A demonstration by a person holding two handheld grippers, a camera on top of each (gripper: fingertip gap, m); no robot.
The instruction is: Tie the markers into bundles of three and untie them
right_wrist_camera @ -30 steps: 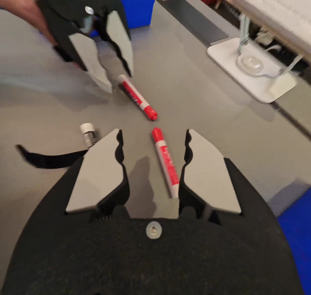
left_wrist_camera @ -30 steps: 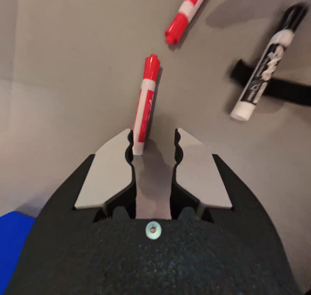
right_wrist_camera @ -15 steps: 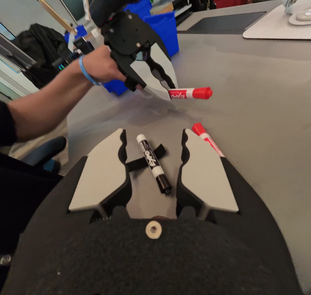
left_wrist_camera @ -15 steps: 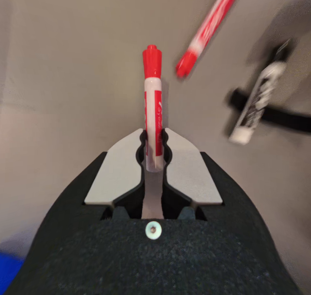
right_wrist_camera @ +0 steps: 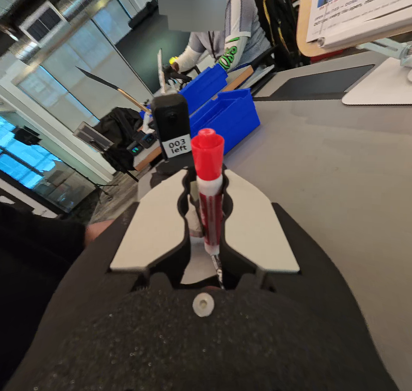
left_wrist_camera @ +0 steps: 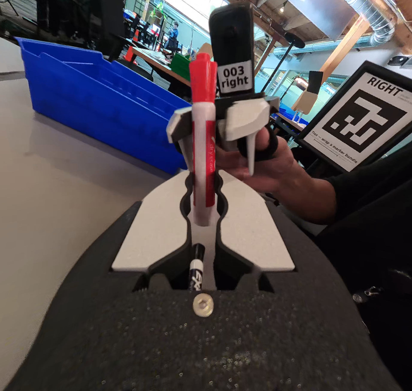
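Note:
My left gripper (left_wrist_camera: 204,177) is shut on the white rear end of a red marker (left_wrist_camera: 202,121) and holds it raised above the grey table (left_wrist_camera: 66,190), cap pointing away. My right gripper (left_wrist_camera: 218,157) faces it, one finger on each side of the marker. In the right wrist view the same red marker (right_wrist_camera: 208,157) stands between the fingers of my right gripper (right_wrist_camera: 206,176). The jaws are narrowed, with a gap still showing on the marker's left. A black marker (left_wrist_camera: 197,268) lies on the table below and also shows in the right wrist view (right_wrist_camera: 218,268). The strap is out of view.
A blue bin (left_wrist_camera: 100,103) stands on the table behind the grippers and also shows in the right wrist view (right_wrist_camera: 225,117). A framed sign (left_wrist_camera: 361,121) stands at the right. A hand (left_wrist_camera: 272,170) holds the right gripper. A white stand base (right_wrist_camera: 379,86) is at the far right. A person (right_wrist_camera: 223,45) works at another table behind. Across from one pair of fingers to the other is roughly 5 cm.
Both grippers have lifted off the table and tilted up to face each other. The left still holds the red marker. The right has left the black marker and narrowed around the red one.

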